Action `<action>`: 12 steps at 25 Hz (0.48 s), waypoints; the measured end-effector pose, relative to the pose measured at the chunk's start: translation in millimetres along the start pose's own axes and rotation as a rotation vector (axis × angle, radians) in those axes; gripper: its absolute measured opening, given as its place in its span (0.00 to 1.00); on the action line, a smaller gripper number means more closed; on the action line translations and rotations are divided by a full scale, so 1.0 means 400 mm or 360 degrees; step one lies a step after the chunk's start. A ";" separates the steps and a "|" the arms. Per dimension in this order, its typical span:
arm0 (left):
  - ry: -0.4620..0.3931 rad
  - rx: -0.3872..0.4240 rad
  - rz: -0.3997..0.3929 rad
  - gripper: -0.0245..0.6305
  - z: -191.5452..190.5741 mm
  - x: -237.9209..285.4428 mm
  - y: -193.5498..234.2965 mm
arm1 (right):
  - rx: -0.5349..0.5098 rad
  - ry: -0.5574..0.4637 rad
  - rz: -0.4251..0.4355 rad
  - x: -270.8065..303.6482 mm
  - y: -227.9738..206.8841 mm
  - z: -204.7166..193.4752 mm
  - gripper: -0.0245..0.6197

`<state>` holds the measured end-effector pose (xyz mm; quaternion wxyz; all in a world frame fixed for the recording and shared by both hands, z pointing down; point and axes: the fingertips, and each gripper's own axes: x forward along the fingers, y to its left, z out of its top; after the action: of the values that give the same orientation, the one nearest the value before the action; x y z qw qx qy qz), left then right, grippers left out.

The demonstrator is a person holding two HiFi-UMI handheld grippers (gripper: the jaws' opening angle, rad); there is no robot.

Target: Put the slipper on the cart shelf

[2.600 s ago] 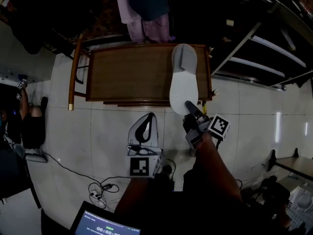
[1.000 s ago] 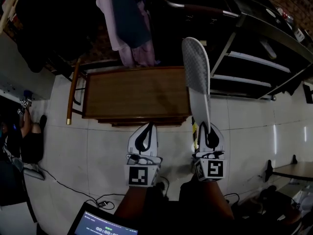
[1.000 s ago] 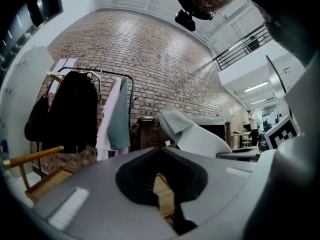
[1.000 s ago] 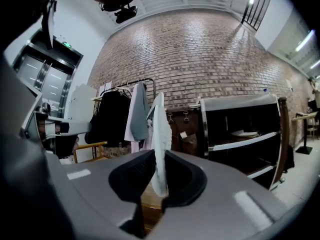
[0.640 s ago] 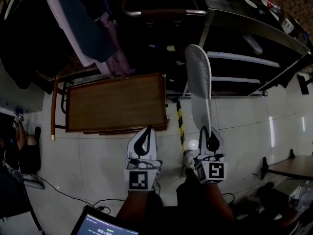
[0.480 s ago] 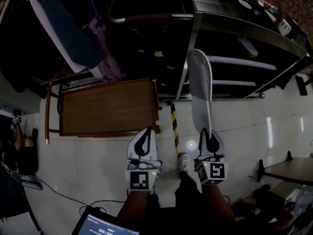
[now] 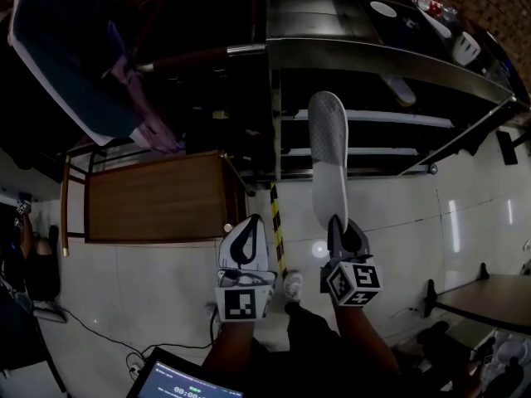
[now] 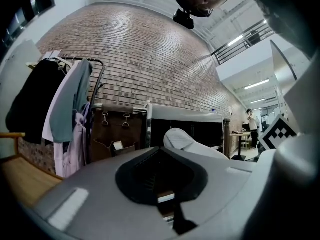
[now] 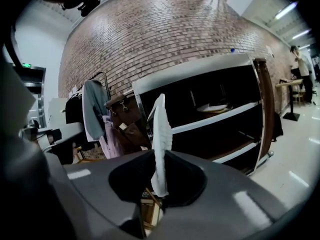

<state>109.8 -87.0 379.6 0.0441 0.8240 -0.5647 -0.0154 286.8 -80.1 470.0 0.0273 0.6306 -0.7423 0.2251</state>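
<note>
Grippers, two: my right gripper [image 7: 340, 227] pinches one white slipper [image 7: 328, 160] by near end, before one dark cart [image 7: 390, 56]; left gripper [image 7: 246, 237] pressed together, empty.

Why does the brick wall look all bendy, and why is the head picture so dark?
Both gripper views: wide-angle lenses bow the brick wall and the cart. Head view: dim, edges dark; only the white slipper and shiny floor, with its glare spot, look bright.
</note>
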 end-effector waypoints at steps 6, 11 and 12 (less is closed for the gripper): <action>0.0000 0.0056 -0.0001 0.06 0.006 0.079 -0.047 | 0.0303 0.0146 0.0134 0.097 -0.062 0.035 0.11; 0.0017 0.0072 -0.0015 0.06 0.012 0.134 -0.061 | 0.0756 0.0216 0.0298 0.199 -0.087 0.083 0.11; 0.0011 0.0081 -0.0015 0.06 0.016 0.143 -0.059 | 0.0855 0.0237 0.0341 0.221 -0.088 0.088 0.11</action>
<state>151.9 -132.3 372.5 0.0249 0.8276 -0.5608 0.0016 310.7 -178.3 477.4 -0.1101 0.5150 -0.7145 0.4606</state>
